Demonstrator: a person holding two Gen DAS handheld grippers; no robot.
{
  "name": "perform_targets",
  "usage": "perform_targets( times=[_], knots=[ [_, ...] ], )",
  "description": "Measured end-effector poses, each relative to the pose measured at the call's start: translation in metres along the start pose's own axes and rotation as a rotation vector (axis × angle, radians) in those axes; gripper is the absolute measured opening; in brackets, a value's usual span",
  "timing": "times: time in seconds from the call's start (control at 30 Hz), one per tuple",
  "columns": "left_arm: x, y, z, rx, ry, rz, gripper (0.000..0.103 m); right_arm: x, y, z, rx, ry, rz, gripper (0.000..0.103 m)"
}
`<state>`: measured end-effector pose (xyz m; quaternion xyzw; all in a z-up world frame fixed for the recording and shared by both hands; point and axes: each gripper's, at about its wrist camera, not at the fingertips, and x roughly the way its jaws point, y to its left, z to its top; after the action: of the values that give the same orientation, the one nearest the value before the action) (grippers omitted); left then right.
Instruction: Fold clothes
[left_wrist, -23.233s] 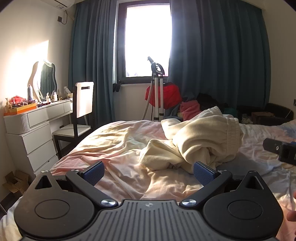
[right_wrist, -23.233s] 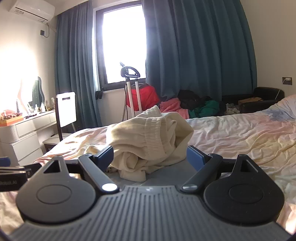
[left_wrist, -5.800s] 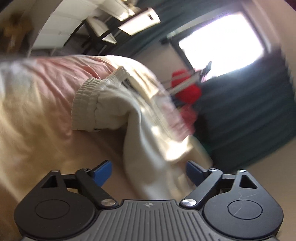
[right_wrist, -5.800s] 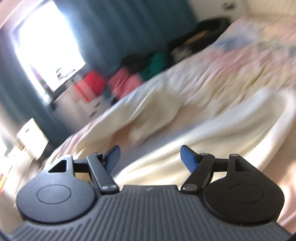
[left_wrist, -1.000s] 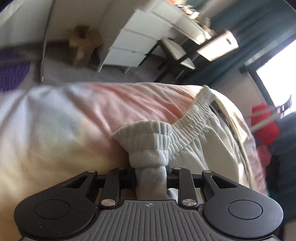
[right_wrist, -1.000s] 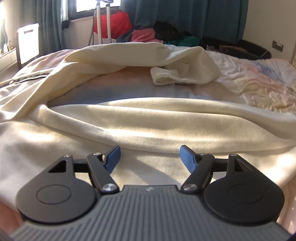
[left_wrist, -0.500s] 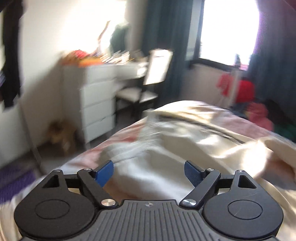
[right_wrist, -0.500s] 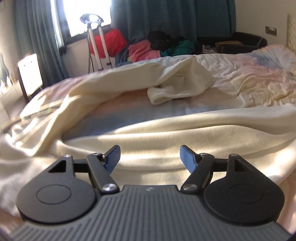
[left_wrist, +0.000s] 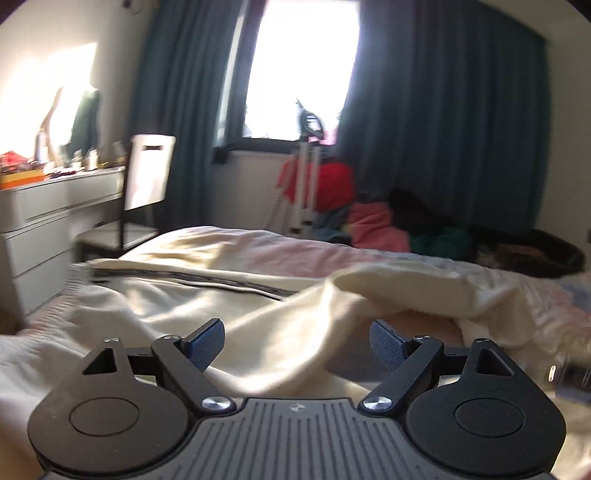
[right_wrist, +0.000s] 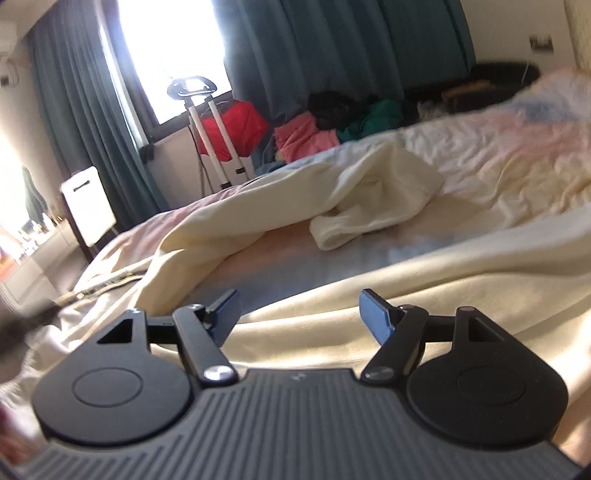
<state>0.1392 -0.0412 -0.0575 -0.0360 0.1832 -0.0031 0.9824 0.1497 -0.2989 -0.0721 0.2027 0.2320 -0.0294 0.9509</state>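
Observation:
Cream sweatpants (left_wrist: 207, 306) lie spread across the bed, with a dark drawstring line near the waistband at the left. One leg bunches up at the far side (right_wrist: 373, 199); another leg lies across the near side (right_wrist: 424, 295). My left gripper (left_wrist: 297, 341) is open and empty, just above the cloth. My right gripper (right_wrist: 299, 314) is open and empty, above the near leg.
The bed has a pink and yellow sheet (right_wrist: 517, 162). A white dresser (left_wrist: 48, 221) and a chair (left_wrist: 144, 184) stand at the left. A garment steamer with red cloth (left_wrist: 317, 181) and a pile of clothes (left_wrist: 399, 225) sit by the window.
My left gripper has let go of the waistband, opened, and swung up to look across the bed. My right gripper stayed open and tilted while lifting a little.

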Motion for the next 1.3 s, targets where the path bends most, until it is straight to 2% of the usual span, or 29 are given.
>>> perform_targets(
  times=[0.1,0.2,0.33,0.47,0.63,0.7,0.77,0.87,0.97,1.07,1.1,1.13,1.2,1.23,1.27,1.3],
  knots=[
    [0.017,-0.016,-0.034,0.048,0.025,-0.008,0.085,0.011,-0.013,0.004,0.082,0.02,0.024,0.073],
    [0.026,-0.023,-0.046,0.084,0.056,-0.013,0.085,0.02,-0.017,0.005,0.138,0.038,0.028,0.074],
    [0.037,-0.008,-0.053,-0.001,0.128,-0.011,0.086,0.025,-0.015,0.012,0.175,0.058,0.056,0.074],
    [0.044,0.005,-0.062,0.016,0.173,0.025,0.087,0.048,-0.024,0.043,0.284,0.117,0.078,0.074],
    [0.034,0.018,-0.058,-0.058,0.158,-0.011,0.089,0.107,-0.063,0.091,0.589,0.151,0.073,0.075],
    [0.035,0.023,-0.056,-0.085,0.154,-0.026,0.089,0.129,-0.078,0.107,0.703,0.123,0.058,0.075],
    [0.035,0.027,-0.05,-0.1,0.128,-0.024,0.089,0.141,-0.084,0.115,0.757,0.056,0.017,0.075],
    [0.04,0.037,-0.047,-0.163,0.121,-0.06,0.09,0.162,-0.087,0.115,0.812,0.016,-0.047,0.075],
    [0.047,0.045,-0.049,-0.211,0.127,-0.083,0.091,0.191,-0.091,0.119,0.806,0.029,-0.058,0.075],
    [0.049,0.049,-0.051,-0.247,0.109,-0.078,0.091,0.207,-0.088,0.125,0.78,-0.064,-0.075,0.075],
    [0.049,0.05,-0.052,-0.257,0.098,-0.075,0.091,0.213,-0.087,0.127,0.756,-0.092,-0.1,0.073],
    [0.049,0.052,-0.052,-0.268,0.086,-0.071,0.091,0.219,-0.086,0.13,0.732,-0.109,-0.161,0.073],
    [0.048,0.054,-0.053,-0.289,0.064,-0.065,0.091,0.231,-0.085,0.136,0.697,-0.105,-0.251,0.065],
    [0.049,0.056,-0.054,-0.302,0.063,-0.068,0.091,0.237,-0.084,0.139,0.68,-0.102,-0.295,0.048],
    [0.05,0.058,-0.054,-0.314,0.061,-0.073,0.091,0.244,-0.083,0.143,0.662,-0.099,-0.34,0.012],
    [0.051,0.059,-0.054,-0.32,0.058,-0.074,0.091,0.25,-0.077,0.152,0.567,-0.053,-0.404,0.006]
  ],
)
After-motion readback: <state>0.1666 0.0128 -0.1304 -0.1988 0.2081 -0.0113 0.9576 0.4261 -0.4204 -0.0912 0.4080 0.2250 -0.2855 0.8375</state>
